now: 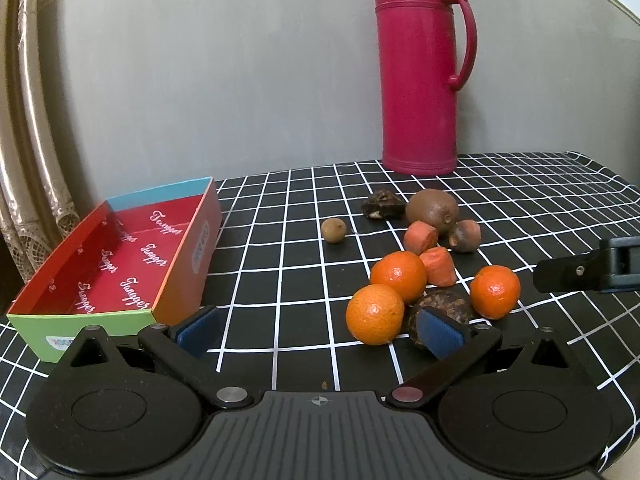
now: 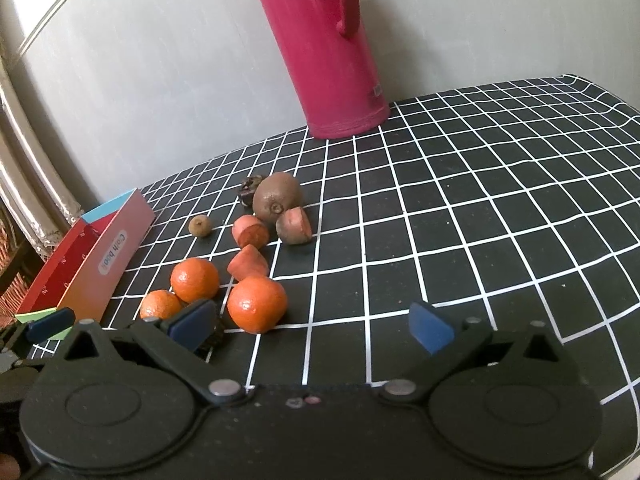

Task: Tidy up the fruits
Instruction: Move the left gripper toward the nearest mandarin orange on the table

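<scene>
Three oranges (image 1: 375, 314) (image 1: 398, 276) (image 1: 495, 291) lie together on the checked cloth, with a kiwi (image 1: 432, 210), two carrot pieces (image 1: 420, 237) and a small brown longan (image 1: 333, 230) behind them. A dark rough fruit (image 1: 438, 312) sits just behind the right pad of my left gripper (image 1: 320, 336), which is open and empty, low over the cloth. My right gripper (image 2: 311, 324) is open too and holds nothing. The nearest orange (image 2: 257, 304) lies just ahead of it, between its fingers, nearer the left one. The red-lined box (image 1: 108, 276) stands empty at the left.
A tall pink thermos (image 1: 420, 72) stands at the back against the grey wall. A dark shrivelled piece (image 1: 382, 204) lies beside the kiwi. One finger of the other gripper (image 1: 588, 270) enters at the right edge. The cloth's right half (image 2: 480, 200) is bare grid.
</scene>
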Tool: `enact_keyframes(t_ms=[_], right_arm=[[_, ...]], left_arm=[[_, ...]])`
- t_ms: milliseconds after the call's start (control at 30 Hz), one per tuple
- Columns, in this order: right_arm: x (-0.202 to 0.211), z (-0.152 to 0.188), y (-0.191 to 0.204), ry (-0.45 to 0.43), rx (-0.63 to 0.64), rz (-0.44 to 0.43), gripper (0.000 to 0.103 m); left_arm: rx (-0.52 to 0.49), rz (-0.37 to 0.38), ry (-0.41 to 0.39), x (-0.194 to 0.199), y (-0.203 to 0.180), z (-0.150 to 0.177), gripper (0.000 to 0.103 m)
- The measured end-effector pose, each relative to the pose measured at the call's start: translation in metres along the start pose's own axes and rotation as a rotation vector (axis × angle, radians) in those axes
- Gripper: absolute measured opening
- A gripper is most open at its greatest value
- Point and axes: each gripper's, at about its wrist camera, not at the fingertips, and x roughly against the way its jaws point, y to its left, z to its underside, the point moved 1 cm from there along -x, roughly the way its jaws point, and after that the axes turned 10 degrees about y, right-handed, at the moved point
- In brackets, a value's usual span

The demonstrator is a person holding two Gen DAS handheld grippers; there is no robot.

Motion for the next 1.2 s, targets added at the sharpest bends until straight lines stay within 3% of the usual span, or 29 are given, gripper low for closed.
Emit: enact_keyframes(t_ms=[733, 1000, 1200], right_arm=[[0.008, -0.001, 0.001, -0.022, -0.028, -0.051, 0.103], [0.008, -0.002, 0.000, -0.020, -0.045, -0.057, 0.103], [0.009, -0.001, 0.001, -0.020, -0.045, -0.064, 0.103]], left_arm=[[-0.026, -0.013, 0.011, -0.025, -0.011, -0.015, 0.103], [-0.003, 0.003, 0.049, -0.037, -0.009, -0.014, 0.103], [0.008, -0.017, 0.034, -0.041, -0.010, -0.014, 0.103]])
